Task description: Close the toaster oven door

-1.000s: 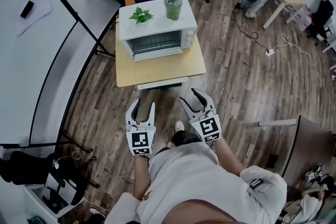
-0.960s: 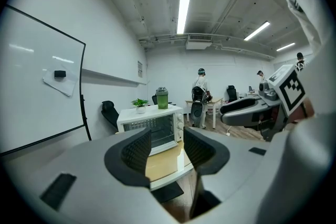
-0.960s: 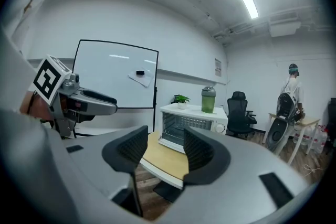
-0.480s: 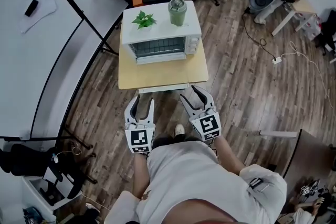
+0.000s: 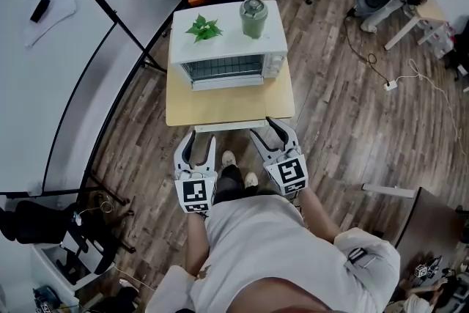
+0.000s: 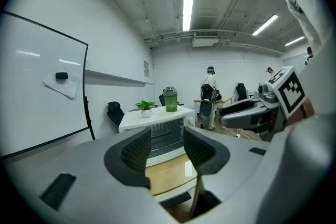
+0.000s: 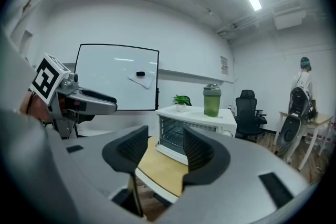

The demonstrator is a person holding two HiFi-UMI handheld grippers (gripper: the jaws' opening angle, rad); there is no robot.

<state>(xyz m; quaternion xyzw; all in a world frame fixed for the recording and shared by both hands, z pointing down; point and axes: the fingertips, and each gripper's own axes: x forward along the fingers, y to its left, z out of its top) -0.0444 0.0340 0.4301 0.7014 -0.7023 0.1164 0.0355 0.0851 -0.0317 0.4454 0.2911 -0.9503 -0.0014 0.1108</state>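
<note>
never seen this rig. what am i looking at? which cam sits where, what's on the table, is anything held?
There is no robot arm here. A person stands holding a two-jaw tool in each hand: the left gripper and the right gripper.

The top-down picture comes from a camera on the person's head. The other two come from wide-angle cameras that ride on each gripper and look out between its jaws.

In front stands a small wooden table with a white toaster oven on it. Its door looks folded down, open. On top of the oven sit a potted plant and a green bottle.

Both grippers have their jaws apart with nothing between them, and neither touches the oven. Nothing is held.
</note>
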